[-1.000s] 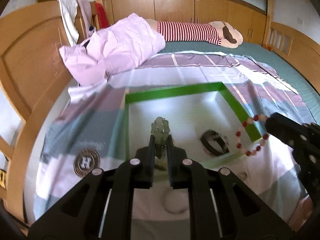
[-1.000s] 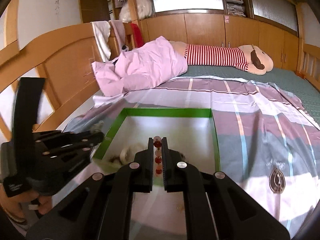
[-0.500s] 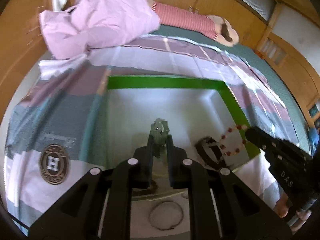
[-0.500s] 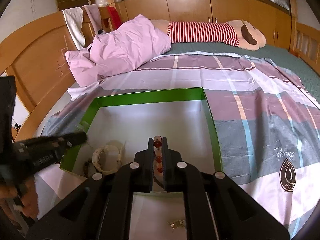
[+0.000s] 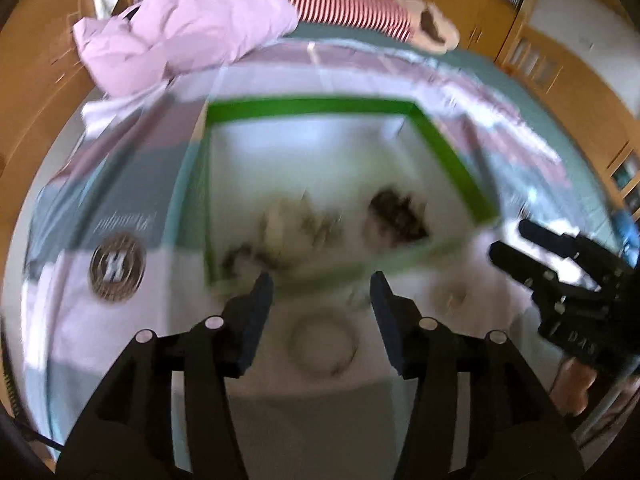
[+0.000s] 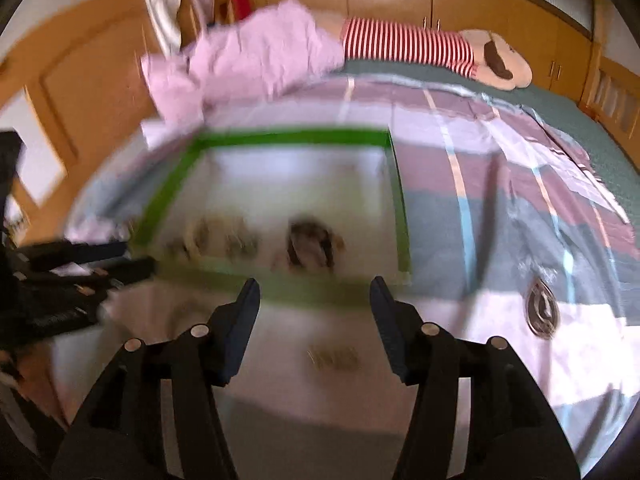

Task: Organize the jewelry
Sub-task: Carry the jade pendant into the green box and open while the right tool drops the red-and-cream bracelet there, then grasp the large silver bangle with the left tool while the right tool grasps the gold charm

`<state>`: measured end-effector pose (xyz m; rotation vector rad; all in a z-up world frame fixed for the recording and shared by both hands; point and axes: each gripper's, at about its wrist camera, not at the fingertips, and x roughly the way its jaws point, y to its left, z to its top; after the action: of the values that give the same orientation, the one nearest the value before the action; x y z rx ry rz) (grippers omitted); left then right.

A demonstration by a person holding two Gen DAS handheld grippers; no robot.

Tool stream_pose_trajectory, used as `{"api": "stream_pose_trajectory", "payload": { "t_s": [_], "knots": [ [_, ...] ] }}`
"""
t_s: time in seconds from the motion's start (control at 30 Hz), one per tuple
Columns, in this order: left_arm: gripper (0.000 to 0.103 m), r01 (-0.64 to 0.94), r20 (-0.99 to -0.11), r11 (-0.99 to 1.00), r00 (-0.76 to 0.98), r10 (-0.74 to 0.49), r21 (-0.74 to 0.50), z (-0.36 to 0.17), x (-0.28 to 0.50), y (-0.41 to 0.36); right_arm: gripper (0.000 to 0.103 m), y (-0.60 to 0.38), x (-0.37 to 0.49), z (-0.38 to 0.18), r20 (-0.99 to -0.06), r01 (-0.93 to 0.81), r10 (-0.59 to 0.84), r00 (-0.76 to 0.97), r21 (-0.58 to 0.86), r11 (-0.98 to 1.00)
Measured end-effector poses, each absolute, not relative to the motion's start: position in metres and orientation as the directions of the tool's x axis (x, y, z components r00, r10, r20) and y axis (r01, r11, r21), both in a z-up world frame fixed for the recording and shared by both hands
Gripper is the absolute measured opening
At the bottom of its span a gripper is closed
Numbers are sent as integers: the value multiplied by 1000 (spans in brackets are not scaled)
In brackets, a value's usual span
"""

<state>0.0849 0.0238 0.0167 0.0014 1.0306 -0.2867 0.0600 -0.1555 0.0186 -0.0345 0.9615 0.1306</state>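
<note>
On a bed spread with a striped quilt, the left gripper [image 5: 322,292] and the right gripper [image 6: 314,296] both hang with jaws opening and nothing between the pads, each angled down at the near edge of a green-rimmed tray [image 5: 312,106]. Blurred jewellery lies in a row along the tray's near side: a pale and dark cluster [image 5: 304,220] ahead of the left gripper and a darker bracelet-like piece [image 5: 398,216] to its right, the same dark piece [image 6: 312,240] showing ahead of the right gripper. Still outside the tray, on the quilt, lie a thin ring or bangle [image 5: 324,346] just below the left jaws and a small gold-toned item [image 6: 332,356] between the right jaws' line and the camera. The step appears to be a release into the tray followed by a reach for these loose pieces; done well, each gripper would likely drop low, straddle its item squarely and close gently so the thin metal does not skate on the fabric. Motion blur smears everything; what each piece is cannot be told, and only part of the person's hand [image 5: 576,384] shows.
</note>
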Motion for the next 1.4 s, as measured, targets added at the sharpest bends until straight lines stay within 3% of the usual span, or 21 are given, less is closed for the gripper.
{"api": "stream_pose_trajectory", "payload": {
  "t_s": [0.13,0.2,0.43,0.67,0.8,0.93,1.23,1.3,1.4],
  "knots": [
    [56,183,-909,978,385,-162,-97,-14,75,26,56,-164,70,-22,-911,-109,72,407,30,994],
    [64,170,-921,982,366,-136,-77,-23,77,24,56,-164,73,-35,-930,-109,81,358,45,993],
    [69,102,-950,988,281,-138,-113,-42,86,29,56,-155,89,-53,-910,-152,180,373,131,980],
    [72,59,-961,992,251,-119,-107,-49,88,41,57,-153,83,-53,-865,-179,441,238,407,896],
    [72,38,-961,993,248,-120,-114,-50,90,44,57,-158,76,-38,-888,-160,268,373,222,962],
    [73,50,-963,992,240,-122,-113,-54,90,39,57,-152,75,-48,-925,-159,142,351,91,983],
    [74,58,-966,995,238,-97,-85,-62,93,26,57,-101,55,-51,-888,-394,116,444,-77,916],
    [74,42,-967,995,238,-93,-85,-64,99,24,53,-95,54,-57,-888,-414,117,446,-88,906],
    [75,33,-966,995,238,-96,-91,-65,100,26,38,-89,55,-69,-898,-431,129,421,-73,899]
  ]
}}
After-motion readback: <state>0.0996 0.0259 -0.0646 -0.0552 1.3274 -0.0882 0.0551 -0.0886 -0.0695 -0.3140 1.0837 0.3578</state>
